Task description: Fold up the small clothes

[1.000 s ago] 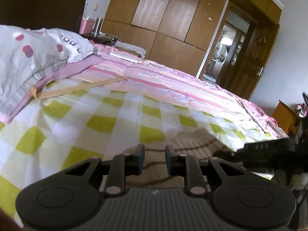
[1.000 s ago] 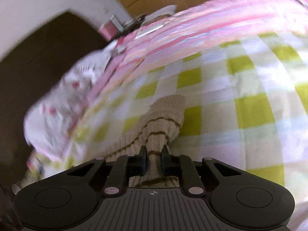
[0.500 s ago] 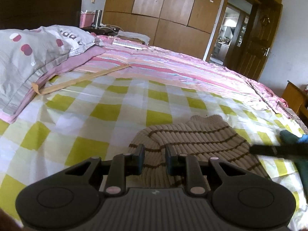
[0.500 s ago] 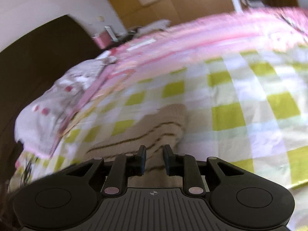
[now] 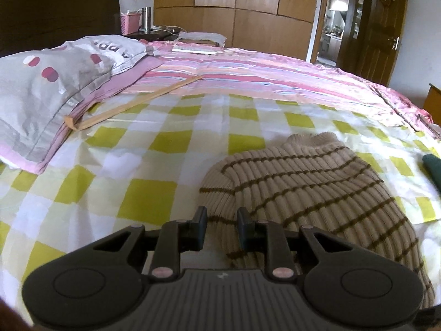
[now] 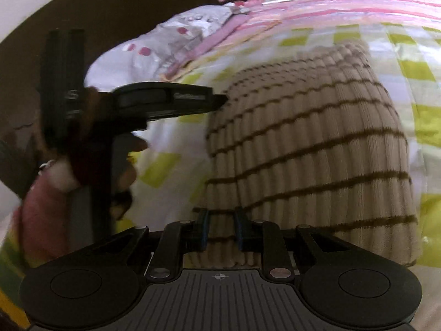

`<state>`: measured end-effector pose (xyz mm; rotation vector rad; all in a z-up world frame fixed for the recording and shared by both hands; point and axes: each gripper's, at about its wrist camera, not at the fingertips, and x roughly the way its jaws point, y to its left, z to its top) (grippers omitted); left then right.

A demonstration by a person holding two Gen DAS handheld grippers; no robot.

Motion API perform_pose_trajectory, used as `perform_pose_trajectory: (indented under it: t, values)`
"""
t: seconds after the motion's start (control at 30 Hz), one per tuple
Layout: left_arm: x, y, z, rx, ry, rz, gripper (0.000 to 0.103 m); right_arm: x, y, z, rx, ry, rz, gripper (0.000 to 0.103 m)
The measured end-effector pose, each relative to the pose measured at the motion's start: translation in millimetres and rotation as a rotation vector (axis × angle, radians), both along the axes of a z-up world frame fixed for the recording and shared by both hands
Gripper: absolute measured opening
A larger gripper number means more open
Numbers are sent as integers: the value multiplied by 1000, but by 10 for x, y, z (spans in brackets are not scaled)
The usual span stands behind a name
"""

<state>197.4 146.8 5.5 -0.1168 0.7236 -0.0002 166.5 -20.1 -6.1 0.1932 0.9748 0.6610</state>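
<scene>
Ribbed striped sweater point(image 5: 311, 182) lies on the bed point(image 5: 148, 193), near its right edge. Left gripper point(image 5: 222, 224) and right gripper point(image 6: 222, 227) jaws spread slightly, nothing pinched (sweater behind). Soft, floppy knit: pinch hem corners.

left tongs point(image 5: 222, 220) narrowly parted, right tongs point(image 6: 222, 224) narrowly parted, both angled downward

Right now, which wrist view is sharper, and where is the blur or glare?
Left wrist view: sharp, striped sweater crisp, only fisheye bending at edges. Right wrist view: motion-smeared, left gripper and hand soft, checked sheet washed out by daylight.
</scene>
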Motion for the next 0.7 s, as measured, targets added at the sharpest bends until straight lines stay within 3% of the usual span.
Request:
perform_pose_trajectory:
  t: [0.1,0.33,0.7]
  values:
    - [-133,24,58,-15,-5,5,29,4,-35,76,22,14,-19,21]
    - [-506,-113,109,-20,24,-6,29,-225,-242,352,28,-59,-49,21]
    - [-1017,-420,142,-19,43,-47,29,-594,-563,420,7,-86,-140,27]
